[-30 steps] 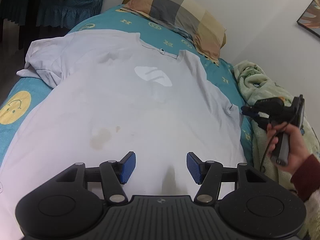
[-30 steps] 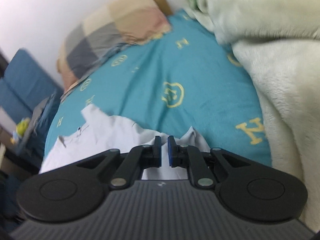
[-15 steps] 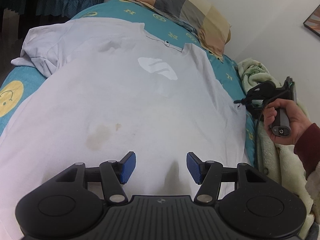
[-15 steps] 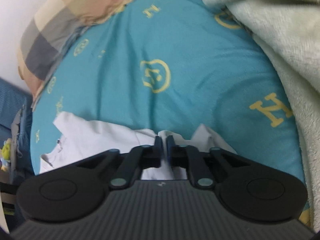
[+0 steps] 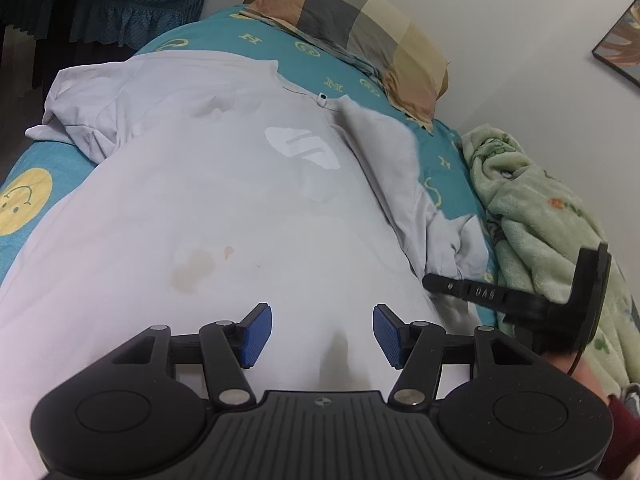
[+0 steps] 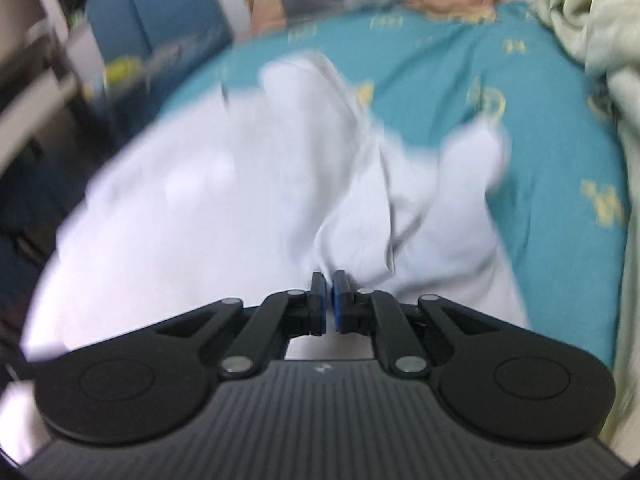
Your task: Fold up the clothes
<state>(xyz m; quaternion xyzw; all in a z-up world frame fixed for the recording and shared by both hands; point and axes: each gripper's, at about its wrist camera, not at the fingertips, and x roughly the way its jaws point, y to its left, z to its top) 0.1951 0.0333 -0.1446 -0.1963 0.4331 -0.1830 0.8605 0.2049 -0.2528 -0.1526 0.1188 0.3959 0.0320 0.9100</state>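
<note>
White, limp T-shirt bunched at its right sleeve, pinched by right gripper; left gripper gaped, empty.

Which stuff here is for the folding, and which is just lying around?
For the folding:
white T-shirt, spread on the bed
right tongs, pinched shut on its sleeve
left tongs, open above the hem

Just lying around:
checked pillow
green fleece blanket
teal bedsheet
framed picture
</note>
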